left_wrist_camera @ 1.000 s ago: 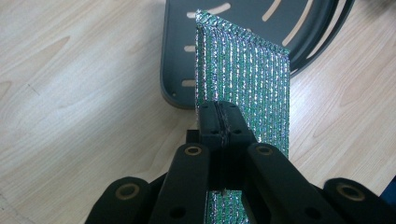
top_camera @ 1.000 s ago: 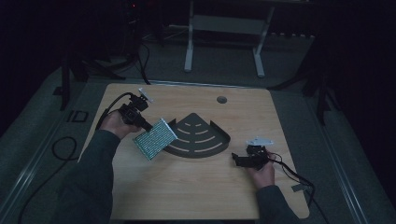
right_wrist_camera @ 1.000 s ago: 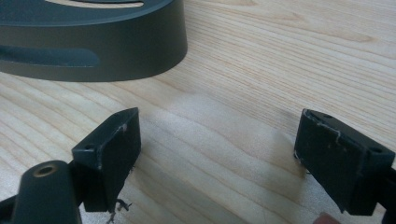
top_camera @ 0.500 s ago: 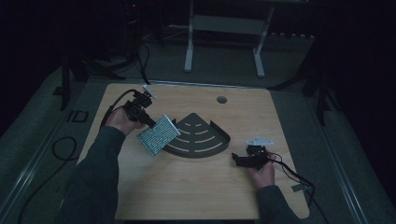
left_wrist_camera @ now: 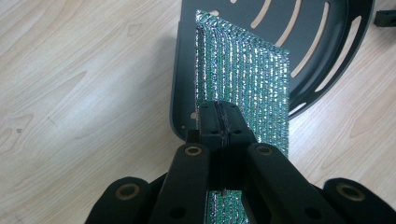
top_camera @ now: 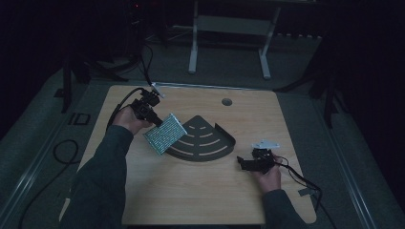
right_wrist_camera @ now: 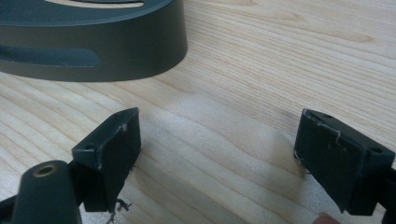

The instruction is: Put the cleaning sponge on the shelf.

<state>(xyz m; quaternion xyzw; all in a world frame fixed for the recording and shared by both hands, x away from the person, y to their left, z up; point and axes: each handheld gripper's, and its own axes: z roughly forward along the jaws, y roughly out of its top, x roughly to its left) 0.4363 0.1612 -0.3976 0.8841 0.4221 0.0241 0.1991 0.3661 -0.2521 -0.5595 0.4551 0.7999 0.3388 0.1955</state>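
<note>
My left gripper is clamped on the glittery green mesh sheet, which hangs over the near edge of the dark metal corner shelf. I should lower it flat, slowly; the weave looks floppy, the slotted tray rigid. My right gripper rests wide apart beside the shelf's curved wall.

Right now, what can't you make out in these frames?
- Near end of the glittery green pad: left gripper view, hidden under the left hand-held gripper.
- Dark slotted tray: right gripper view, cut off by the top and left edges.
- Right hand-held gripper: high view, too small and dim for jaw detail.
</note>
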